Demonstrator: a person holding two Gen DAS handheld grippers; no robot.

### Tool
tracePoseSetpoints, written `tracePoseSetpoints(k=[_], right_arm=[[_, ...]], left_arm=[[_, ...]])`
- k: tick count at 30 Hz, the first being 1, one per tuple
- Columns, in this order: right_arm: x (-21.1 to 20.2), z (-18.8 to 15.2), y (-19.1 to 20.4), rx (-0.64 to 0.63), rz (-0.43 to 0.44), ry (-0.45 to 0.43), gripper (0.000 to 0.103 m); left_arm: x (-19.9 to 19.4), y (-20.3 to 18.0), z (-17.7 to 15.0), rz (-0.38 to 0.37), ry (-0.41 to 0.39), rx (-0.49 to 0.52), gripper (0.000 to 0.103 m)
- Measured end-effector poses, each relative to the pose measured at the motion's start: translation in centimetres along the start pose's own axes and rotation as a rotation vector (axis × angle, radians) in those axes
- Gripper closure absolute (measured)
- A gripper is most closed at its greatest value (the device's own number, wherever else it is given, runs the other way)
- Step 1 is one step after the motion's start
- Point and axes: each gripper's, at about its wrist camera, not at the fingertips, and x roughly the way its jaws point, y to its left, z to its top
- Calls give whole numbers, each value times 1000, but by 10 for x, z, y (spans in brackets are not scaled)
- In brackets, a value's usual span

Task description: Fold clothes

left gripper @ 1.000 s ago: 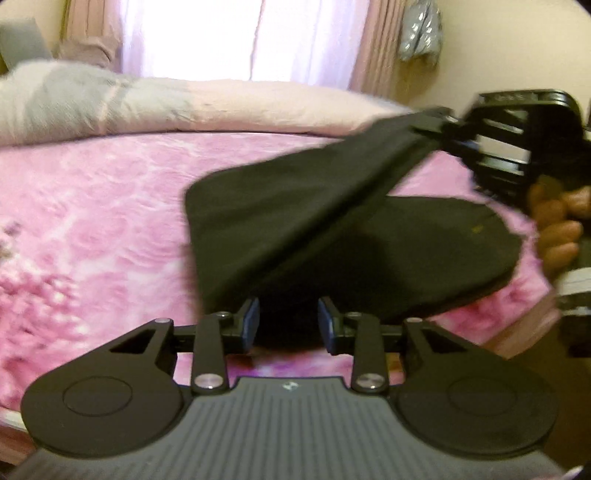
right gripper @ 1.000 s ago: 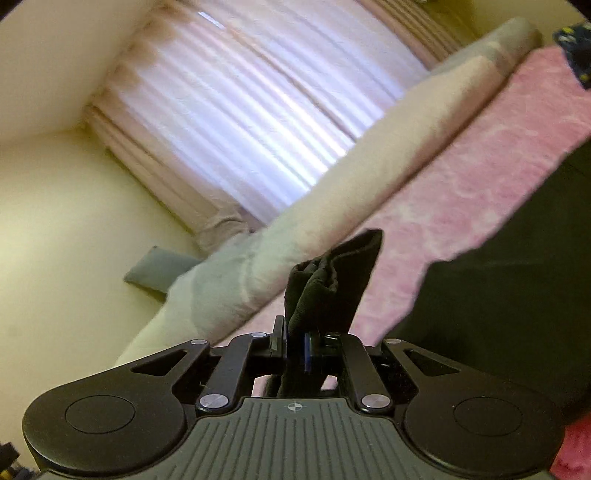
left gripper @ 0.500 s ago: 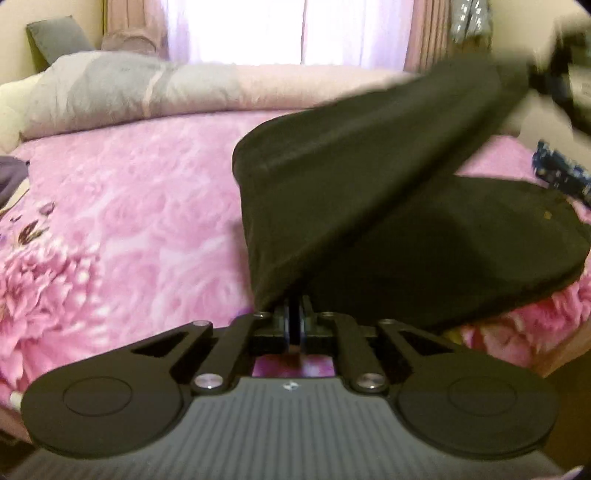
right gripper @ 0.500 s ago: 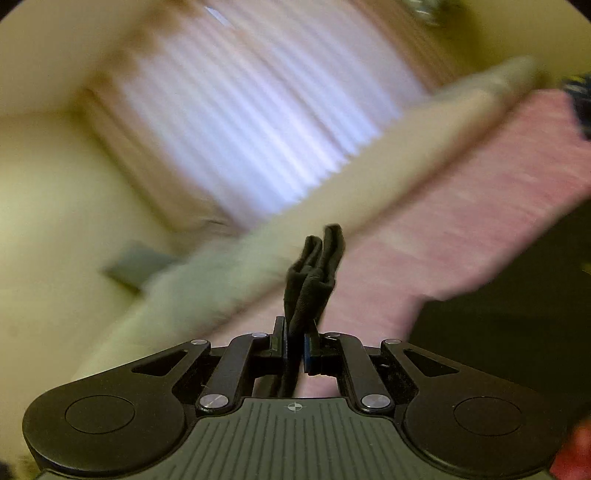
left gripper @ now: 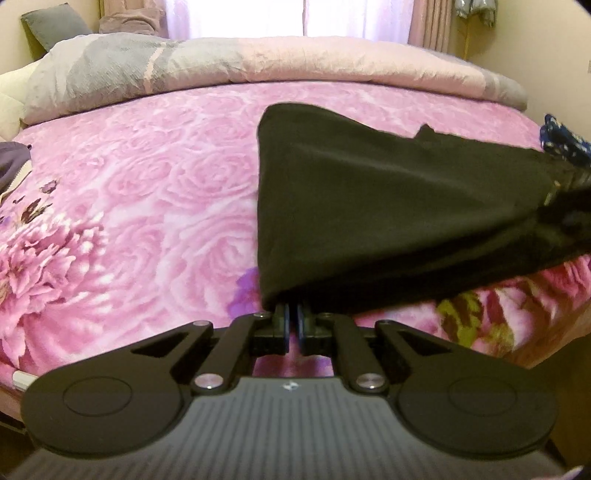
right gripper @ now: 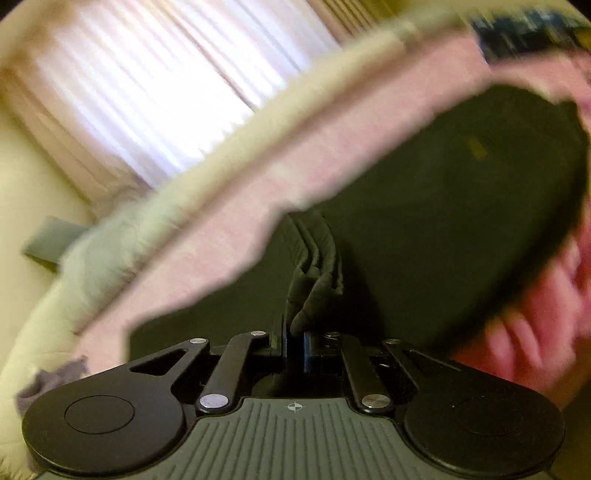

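The left gripper (left gripper: 293, 325) has its two fingers pressed nearly together on the near corner of a black garment (left gripper: 388, 206), the cloth tucked right down between the pads. From that pinched corner the garment rises and spreads away to the far right, its upper layer stretched taut toward the right edge of the left wrist view, where a dark blurred shape sits at the cloth's end; I cannot tell for sure what that shape is. A lower layer of the same black cloth lies on the pink rose-patterned blanket (left gripper: 155, 192) just beneath the lifted part.

The right gripper (right gripper: 295, 349) is clamped too: its fingers are closed on a bunched, pleated wad of the black garment (right gripper: 461, 206), which stands up just beyond the fingertips. Past that wad the rest of the garment spreads wide to the far right over the blanket (right gripper: 229, 236). That view is heavily smeared, so fine detail is lost.

At the far side of the bed runs a rolled grey and pale pink duvet (left gripper: 207, 62), with a grey pillow (left gripper: 48, 24) at the far left and pale curtains (left gripper: 236, 16) behind. A dark blue patterned item (left gripper: 561, 142) lies at the far right edge, just beyond the garment.
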Motion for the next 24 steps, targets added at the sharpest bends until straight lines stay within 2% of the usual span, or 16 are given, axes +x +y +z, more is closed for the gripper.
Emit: tracePoseSetpoints(k=[3, 7, 11, 13, 15, 16, 17, 18, 19, 20, 21, 22, 24], right_arm=[[13, -8, -27, 153, 25, 57, 97], [21, 3, -30, 147, 43, 84, 97], [28, 9, -32, 129, 41, 88, 97], [32, 12, -29, 100, 31, 94, 97], [25, 15, -23, 57, 20, 114, 96], [20, 17, -19, 31, 12, 127, 93], [14, 18, -16, -3, 2, 128, 78], [7, 19, -13, -38, -8, 128, 74], [-1, 20, -7, -90, -39, 105, 53], [-11, 21, 0, -157, -103, 58, 20], [-20, 19, 6, -209, -159, -3, 16], [-29, 16, 11, -261, -215, -65, 16], [-30, 19, 25, -342, -192, -135, 17]], left_arm=[[-8, 1, 3, -65, 47, 54, 95], [-39, 15, 19, -236, 22, 50, 93], [-43, 14, 54, -222, -135, 89, 93], [-21, 9, 66, -203, -149, 122, 93], [1, 2, 75, -169, -130, 160, 93], [7, -1, 76, -153, -119, 178, 93], [9, -3, 76, -156, -123, 187, 93], [8, -3, 76, -165, -123, 188, 93], [8, -4, 75, -174, -123, 190, 93], [8, -4, 75, -174, -123, 192, 93], [8, -3, 75, -172, -125, 194, 93], [8, -3, 76, -170, -130, 196, 93], [8, 0, 79, -172, -143, 189, 93]])
